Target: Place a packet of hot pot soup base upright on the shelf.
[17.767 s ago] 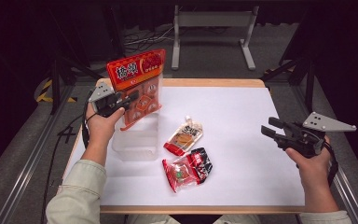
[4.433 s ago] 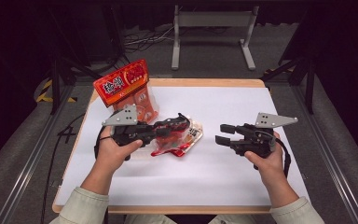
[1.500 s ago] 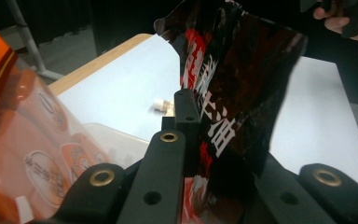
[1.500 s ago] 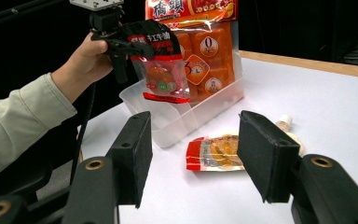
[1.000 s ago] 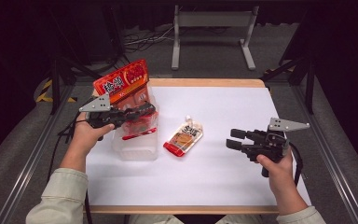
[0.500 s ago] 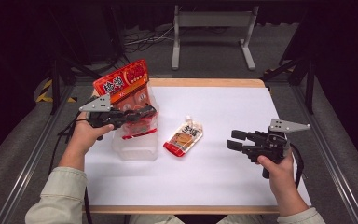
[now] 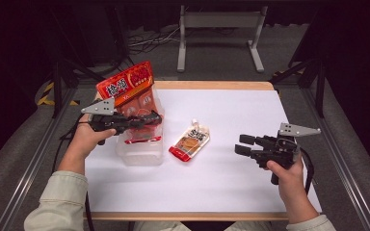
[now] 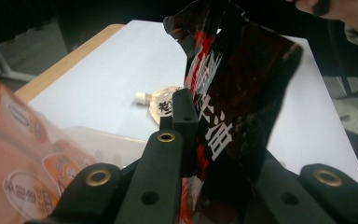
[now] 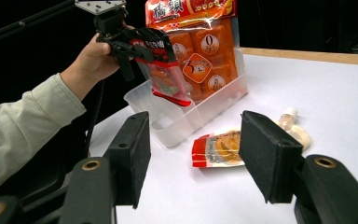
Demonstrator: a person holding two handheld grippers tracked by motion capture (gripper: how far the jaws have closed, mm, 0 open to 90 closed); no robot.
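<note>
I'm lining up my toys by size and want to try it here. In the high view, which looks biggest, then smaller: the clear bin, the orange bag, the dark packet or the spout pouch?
1. clear bin
2. orange bag
3. spout pouch and dark packet, held by the left gripper: these two look alike.

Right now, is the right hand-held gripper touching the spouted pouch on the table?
Apart. The high view shows the right hand-held gripper held off to the side of the spouted pouch, with bare white table between them.
</note>
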